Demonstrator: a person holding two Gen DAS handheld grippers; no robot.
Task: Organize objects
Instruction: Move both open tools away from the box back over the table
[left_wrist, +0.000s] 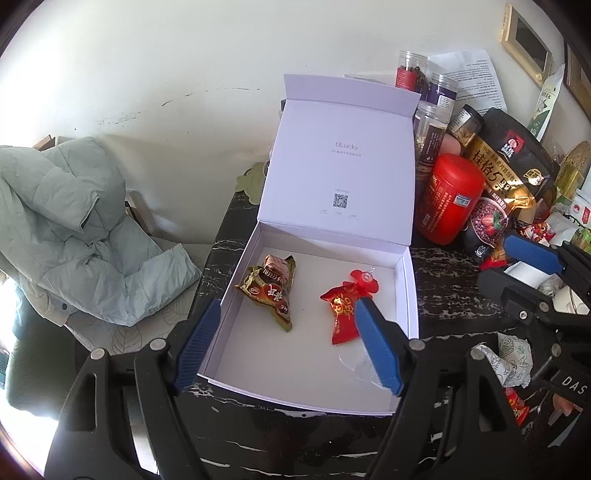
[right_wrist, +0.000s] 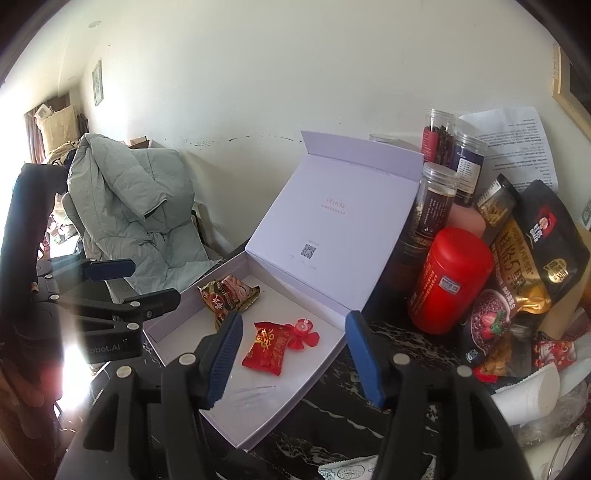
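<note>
While both tools hang with jaws apart and empty above the open white box (left_wrist: 404, 291), the left tool (left_wrist: 291, 343) and right tool (right_wrist: 291, 358) angle downward over its near edge, so a careless sweep of a finger could clip a wall or topple the upright lid. Inside lie a gold-brown snack packet (left_wrist: 271, 288) and, just beside it, a red candy packet (left_wrist: 345, 310) touching a small red flower clip (left_wrist: 364, 282). Beyond, jars and a red canister (left_wrist: 448, 199) crowd the dark surface (left_wrist: 443, 295).
</note>
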